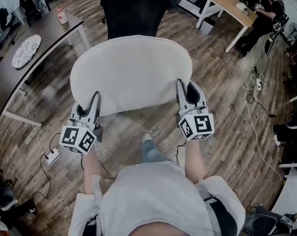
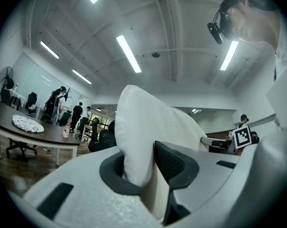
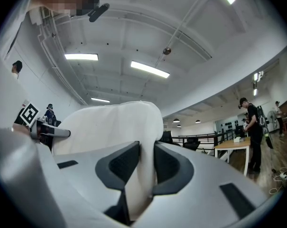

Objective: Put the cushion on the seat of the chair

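Note:
A wide white cushion (image 1: 131, 74) hangs flat in the air in the head view, carried between both grippers. My left gripper (image 1: 91, 113) is shut on its near left corner and my right gripper (image 1: 186, 96) is shut on its near right corner. In the left gripper view the cushion (image 2: 148, 132) bulges up from between the dark pads. The right gripper view shows the cushion (image 3: 115, 122) pinched the same way. A black chair (image 1: 133, 11) stands just beyond the cushion's far edge, its seat hidden under the cushion.
A dark table (image 1: 20, 63) with a patterned plate (image 1: 25, 50) and a bottle (image 1: 63, 16) stands at the left. A light wooden desk (image 1: 234, 9) with a person beside it is at the upper right. Cables and a power strip (image 1: 52, 156) lie on the wood floor.

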`<state>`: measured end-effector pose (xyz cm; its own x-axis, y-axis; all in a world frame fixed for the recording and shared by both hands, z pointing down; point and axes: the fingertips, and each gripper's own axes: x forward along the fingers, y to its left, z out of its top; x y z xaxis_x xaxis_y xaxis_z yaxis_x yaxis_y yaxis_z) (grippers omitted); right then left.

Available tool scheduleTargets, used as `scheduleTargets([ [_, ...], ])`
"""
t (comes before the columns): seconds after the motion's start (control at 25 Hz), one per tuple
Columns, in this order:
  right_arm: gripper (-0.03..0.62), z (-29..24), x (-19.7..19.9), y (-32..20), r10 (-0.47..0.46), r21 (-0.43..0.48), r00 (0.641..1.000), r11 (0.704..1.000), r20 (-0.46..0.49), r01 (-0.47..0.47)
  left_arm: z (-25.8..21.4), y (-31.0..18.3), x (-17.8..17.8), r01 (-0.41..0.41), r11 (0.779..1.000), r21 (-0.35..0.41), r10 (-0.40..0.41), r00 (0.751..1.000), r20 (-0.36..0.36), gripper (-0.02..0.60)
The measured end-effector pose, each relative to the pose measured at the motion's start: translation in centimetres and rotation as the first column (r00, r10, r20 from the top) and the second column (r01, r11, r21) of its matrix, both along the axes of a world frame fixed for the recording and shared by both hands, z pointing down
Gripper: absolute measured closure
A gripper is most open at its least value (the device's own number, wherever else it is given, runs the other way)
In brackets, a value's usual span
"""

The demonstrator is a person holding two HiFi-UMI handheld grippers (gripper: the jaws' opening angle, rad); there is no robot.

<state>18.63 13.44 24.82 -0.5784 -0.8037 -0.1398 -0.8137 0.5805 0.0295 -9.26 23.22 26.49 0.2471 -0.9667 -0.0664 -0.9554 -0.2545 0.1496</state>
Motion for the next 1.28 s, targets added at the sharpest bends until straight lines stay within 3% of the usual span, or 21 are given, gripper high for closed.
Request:
scheduleTargets([
  [0.64,0.528,0.0,-1.1,-16.7,-0.053,-0.015,0.998,0.998,0.027,0.053,-0.4,-15.3,-0.6,0.062,0.998,-0.003,-0.062,0.998,0.005,0.494],
  [0.92,0.528,0.6,-1.2,-20.6,-0.081,-0.032,0.996,0.996,0.043,0.083,0.0,-18.1,-0.3,0.092,0.996,-0.020,-0.092,0.996,-0.001,0.494],
  [1.28,0.528,2.4,-4.3,-24.3,-0.101,-0.076,0.994,0.992,0.037,0.103,1.6,-21.5,-3.3,0.121,0.990,-0.071,-0.121,0.993,0.001,0.494],
])
